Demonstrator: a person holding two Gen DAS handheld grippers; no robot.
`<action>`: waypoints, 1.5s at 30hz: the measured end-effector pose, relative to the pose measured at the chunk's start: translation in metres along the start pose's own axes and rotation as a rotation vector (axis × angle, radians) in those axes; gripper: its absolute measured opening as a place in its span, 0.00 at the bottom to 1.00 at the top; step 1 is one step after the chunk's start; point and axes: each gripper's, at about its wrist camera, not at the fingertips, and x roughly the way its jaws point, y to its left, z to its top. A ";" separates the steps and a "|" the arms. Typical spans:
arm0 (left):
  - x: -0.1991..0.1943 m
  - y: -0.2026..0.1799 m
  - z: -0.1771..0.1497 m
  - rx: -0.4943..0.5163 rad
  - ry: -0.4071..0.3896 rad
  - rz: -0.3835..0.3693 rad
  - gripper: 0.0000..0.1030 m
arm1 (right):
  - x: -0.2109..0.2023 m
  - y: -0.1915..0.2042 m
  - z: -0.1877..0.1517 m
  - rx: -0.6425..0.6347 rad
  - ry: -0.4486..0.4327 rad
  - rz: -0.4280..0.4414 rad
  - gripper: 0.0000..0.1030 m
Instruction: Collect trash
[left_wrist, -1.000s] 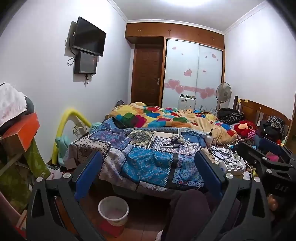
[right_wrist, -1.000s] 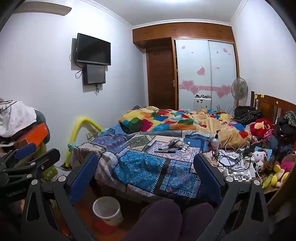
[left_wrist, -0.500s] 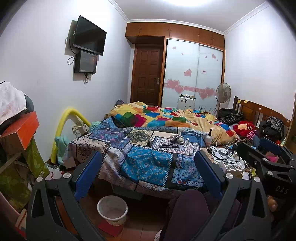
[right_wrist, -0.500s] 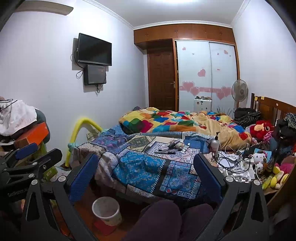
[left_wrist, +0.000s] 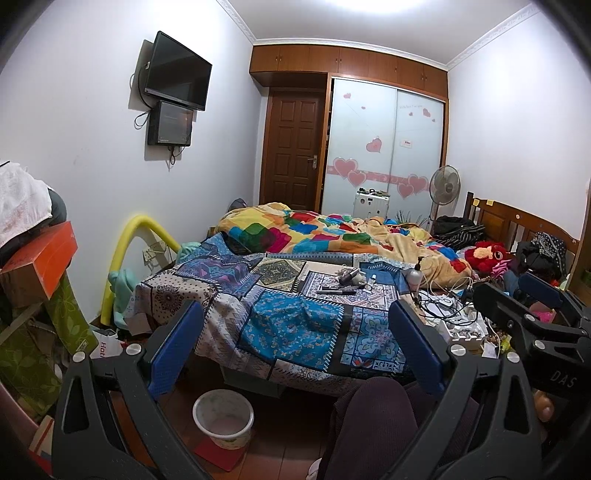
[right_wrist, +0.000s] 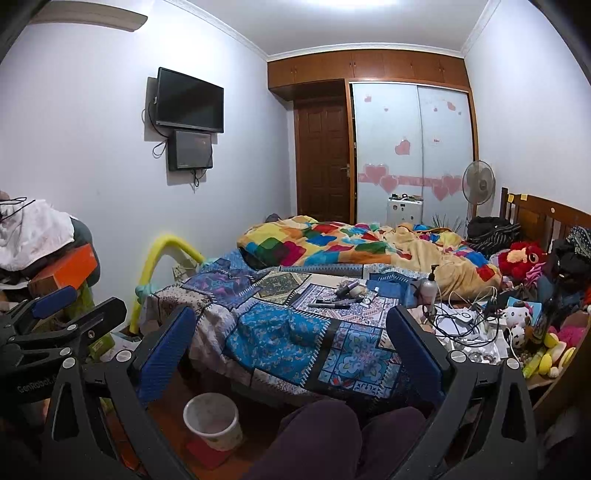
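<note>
Over the last second both views have been lifted and tipped back slightly: the bin (left_wrist: 223, 415) sits lower in each frame and more of the ceiling is shown. No object has been touched or moved. It is judged that the room is only being surveyed and that no trash has yet been collected.

The left gripper (left_wrist: 295, 349) is held wide open, with nothing between its 2 blue pads (left_wrist: 176, 345). The right gripper (right_wrist: 291, 350) is likewise spread wide and empty. Each gripper is seen at the edge of the other's view, so the 2 are held side by side, well apart.

The bin, white and seemingly empty, stands on the floor below and slightly left of both grippers, on a red mat (left_wrist: 218, 454), just beside the bed (left_wrist: 288, 325). A knee (left_wrist: 373, 417) in dark cloth is seen below the grippers, so the person is judged to be seated.

Ahead of the grippers the bed is covered by a patterned blue quilt, with a bright patchwork blanket (left_wrist: 314, 232) heaped beyond it. On the quilt, ahead and a little right, small items (left_wrist: 347, 282) lie together: pens, a tube and others too small to tell. Which of them is trash cannot be told. Further right a pump bottle (left_wrist: 413, 275) stands near a tangle of cables (left_wrist: 443, 306).

On the left wall a TV (left_wrist: 177, 72) is mounted; a door (left_wrist: 293, 155) and wardrobe (left_wrist: 384, 147) close the far end.
</note>
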 end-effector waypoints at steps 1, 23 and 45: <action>-0.001 0.000 0.001 0.000 0.000 0.000 0.98 | 0.000 -0.001 0.000 0.000 -0.001 0.001 1.00; 0.000 -0.002 0.000 0.000 0.000 0.000 0.98 | -0.001 0.001 0.001 -0.001 -0.007 -0.001 1.00; 0.057 -0.015 0.020 -0.019 0.047 0.027 0.98 | 0.038 -0.019 0.014 0.011 0.045 -0.001 1.00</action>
